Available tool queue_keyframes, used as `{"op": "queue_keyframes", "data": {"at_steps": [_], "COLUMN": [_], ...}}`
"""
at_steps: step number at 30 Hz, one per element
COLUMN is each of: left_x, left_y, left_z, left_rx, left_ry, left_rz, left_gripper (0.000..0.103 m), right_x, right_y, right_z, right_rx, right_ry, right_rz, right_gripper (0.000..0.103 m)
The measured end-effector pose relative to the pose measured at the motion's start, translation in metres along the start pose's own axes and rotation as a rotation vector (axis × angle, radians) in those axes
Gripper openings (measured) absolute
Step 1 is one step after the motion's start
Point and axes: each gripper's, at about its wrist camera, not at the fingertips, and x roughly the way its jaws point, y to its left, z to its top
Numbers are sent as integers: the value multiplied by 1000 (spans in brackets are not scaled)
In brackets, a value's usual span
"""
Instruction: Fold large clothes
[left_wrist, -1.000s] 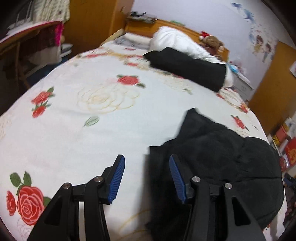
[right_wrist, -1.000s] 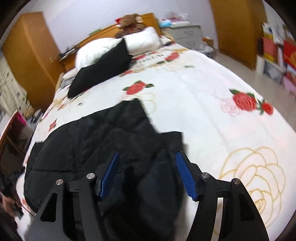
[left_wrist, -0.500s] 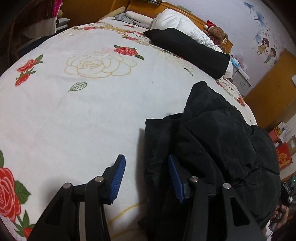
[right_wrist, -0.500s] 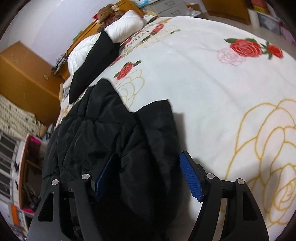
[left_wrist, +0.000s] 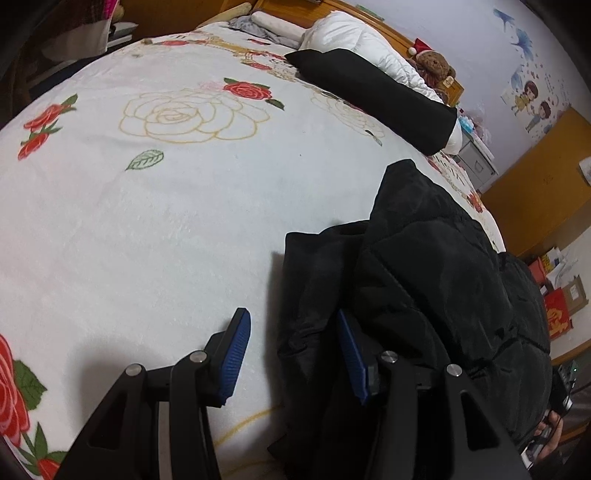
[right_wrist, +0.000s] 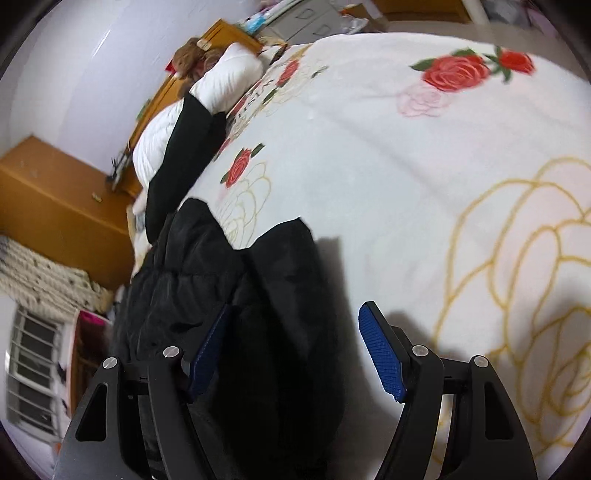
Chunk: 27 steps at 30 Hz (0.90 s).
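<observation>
looking along my left gripper (left_wrist: 293, 354), i see the black jacket (left_wrist: 424, 295) lying on the rose-print blanket (left_wrist: 147, 221), a black pillow (left_wrist: 376, 99) beyond; jaws apart, the jacket's edge between them, unpinched. in the right view, my right gripper (right_wrist: 299, 350) has just been opening, straddling the jacket's (right_wrist: 221, 295) edge, one pad over the blanket (right_wrist: 443, 184).

Black padded jacket (left_wrist: 424, 295) bunched on bed
</observation>
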Motion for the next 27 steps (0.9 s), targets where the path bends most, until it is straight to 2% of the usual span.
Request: {"op": "queue_keyframes", "data": {"at_steps": [2,7,9,11,13,14,15,18,20,23,27], "left_x": [1,5,7,10,8,5,-2,-25,-32,-32,-4], "left_y": [0,1,3,5,7,7,9,18,16,7,12], "left_z": [1,2,2,3,4,5,6,8,8,7,6], "left_rx": [-1,-9,-16,-24,-32,-34,-47,-96,-88,-40,-78], "left_ry": [2,17,27,38,39,31,10,-70,-71,-69,3], "left_rz": [2,-9,-23,-33,-21,-13,-13,-51,-92,-109,-116], "left_gripper": [51,51,51,53,58,59,59,62,66,70,82], "right_x": [-2,15,16,26,31,31,30,30,31,31,30], "right_y": [-1,4,4,2,2,3,7,19,22,21,21], "right_z": [-2,-6,-7,-10,-12,-11,-12,-12,-11,-12,-13], "right_rx": [-2,-18,-21,-28,-31,-38,-51,-107,-118,-119,-120], "right_ry": [6,110,116,160,178,173,170,175,180,179,179], "right_rz": [8,82,84,75,67,64,67,35,23,20,22], "right_gripper": [71,71,71,71,71,66,55,44,43,42,42]}}
